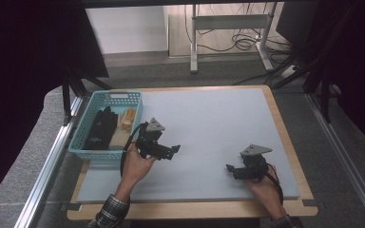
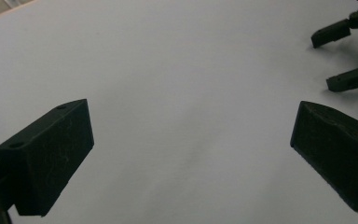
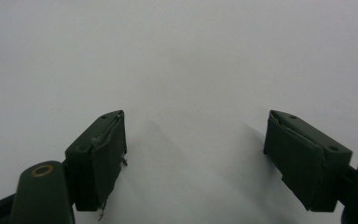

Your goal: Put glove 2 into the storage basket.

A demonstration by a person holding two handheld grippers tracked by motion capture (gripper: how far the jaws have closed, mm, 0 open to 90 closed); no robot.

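both grippers are spread wide and empty over the white mat. the left gripper hangs just right of the blue basket at the mat's left edge, the right gripper near the front edge. the black glove and wooden blocks lie inside; turn left and descend straight to avoid the rim.
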